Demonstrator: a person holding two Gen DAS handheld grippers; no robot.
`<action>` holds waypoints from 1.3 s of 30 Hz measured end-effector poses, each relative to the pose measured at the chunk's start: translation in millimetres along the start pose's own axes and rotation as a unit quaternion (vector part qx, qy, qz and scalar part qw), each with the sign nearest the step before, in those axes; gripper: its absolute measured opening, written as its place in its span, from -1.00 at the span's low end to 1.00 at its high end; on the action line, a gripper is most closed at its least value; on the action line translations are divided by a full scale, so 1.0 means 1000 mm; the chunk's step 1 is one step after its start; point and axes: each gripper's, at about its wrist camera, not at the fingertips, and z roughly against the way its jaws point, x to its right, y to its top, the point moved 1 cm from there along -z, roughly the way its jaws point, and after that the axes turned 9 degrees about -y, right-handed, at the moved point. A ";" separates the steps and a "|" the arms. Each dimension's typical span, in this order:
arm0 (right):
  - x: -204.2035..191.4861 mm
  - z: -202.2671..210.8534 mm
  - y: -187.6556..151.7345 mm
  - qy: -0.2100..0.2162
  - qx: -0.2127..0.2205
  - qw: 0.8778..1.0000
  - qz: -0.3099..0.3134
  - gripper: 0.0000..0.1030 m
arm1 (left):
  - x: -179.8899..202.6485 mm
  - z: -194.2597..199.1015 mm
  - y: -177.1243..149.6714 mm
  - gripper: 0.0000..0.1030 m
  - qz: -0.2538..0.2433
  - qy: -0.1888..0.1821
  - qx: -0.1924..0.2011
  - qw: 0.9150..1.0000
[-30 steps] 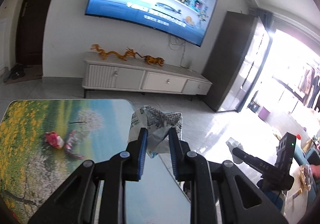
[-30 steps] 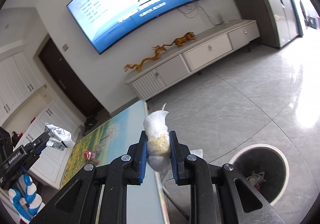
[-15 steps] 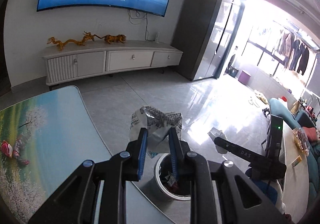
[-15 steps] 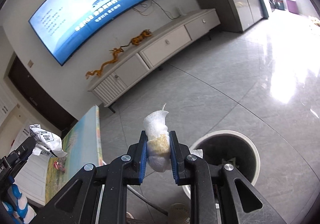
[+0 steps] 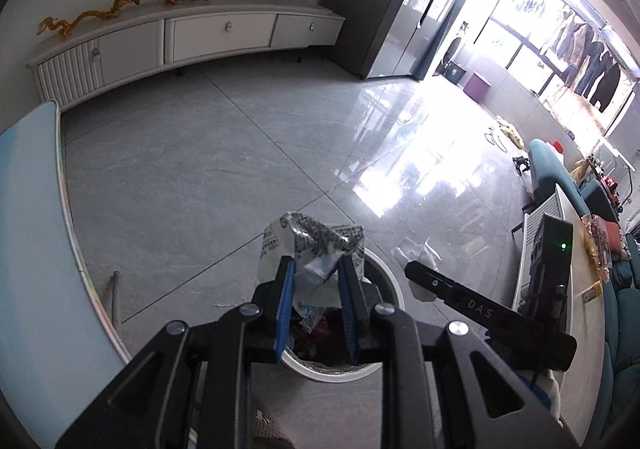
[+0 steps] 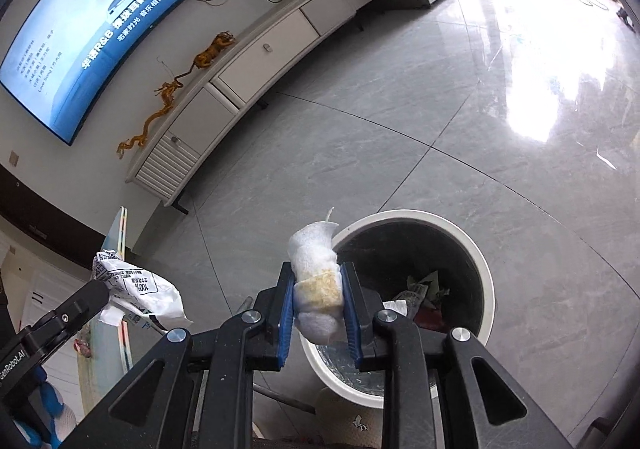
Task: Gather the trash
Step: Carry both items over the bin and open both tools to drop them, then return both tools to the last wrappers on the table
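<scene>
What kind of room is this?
Most likely a home living room: a large wall-mounted television screen hangs above a long white low cabinet, the floor is glossy grey tile, and a teal sofa stands by the bright windows.

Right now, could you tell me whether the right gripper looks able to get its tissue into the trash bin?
Probably yes: the right gripper, jaws opening around the tissue wad, hangs by the trash bin's near rim, its mouth uncovered.

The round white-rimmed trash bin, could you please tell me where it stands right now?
The round white-rimmed trash bin stands on the grey tiled floor, directly below both loaded grippers; in the right wrist view it sits lower right.
</scene>
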 end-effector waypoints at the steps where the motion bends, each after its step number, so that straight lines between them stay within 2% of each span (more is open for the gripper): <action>1: 0.002 -0.001 0.000 -0.003 -0.001 1.000 -0.004 -0.54 | 0.002 -0.008 0.001 -0.56 0.000 -0.003 -0.006 1.000; 5: 0.014 -0.007 0.003 -0.012 -0.005 1.000 -0.020 -0.26 | 0.005 -0.033 0.008 -0.55 0.005 -0.009 -0.022 1.000; 9: 0.020 -0.006 0.005 -0.020 -0.003 0.999 -0.029 -0.19 | 0.006 -0.052 0.010 -0.43 0.016 -0.024 -0.037 0.999; 10: 0.021 -0.005 0.005 -0.021 -0.001 0.999 -0.032 -0.18 | 0.007 -0.055 0.011 -0.36 0.019 -0.030 -0.039 0.999; 13: 0.025 0.000 0.006 -0.025 0.004 0.999 -0.036 -0.17 | 0.008 -0.058 0.012 0.03 0.023 -0.040 -0.041 0.998; 18: 0.020 0.010 0.010 -0.025 0.016 0.999 -0.038 -0.16 | 0.007 -0.046 0.011 0.07 0.019 -0.046 -0.036 0.998; 21: 0.010 0.020 0.013 -0.018 0.025 0.999 -0.031 -0.16 | 0.005 -0.024 0.011 0.07 0.009 -0.031 -0.019 0.999; 28: -0.042 0.044 0.016 0.008 0.049 0.999 0.013 -0.16 | -0.016 0.050 0.018 0.07 -0.005 0.044 0.049 0.998; 33: -0.092 0.055 0.011 0.024 0.054 0.997 0.053 -0.16 | -0.044 0.109 0.017 0.07 -0.002 0.102 0.090 0.991; 39: -0.163 0.060 -0.002 0.040 0.052 0.991 0.112 -0.16 | -0.080 0.181 0.005 0.07 0.018 0.142 0.139 0.980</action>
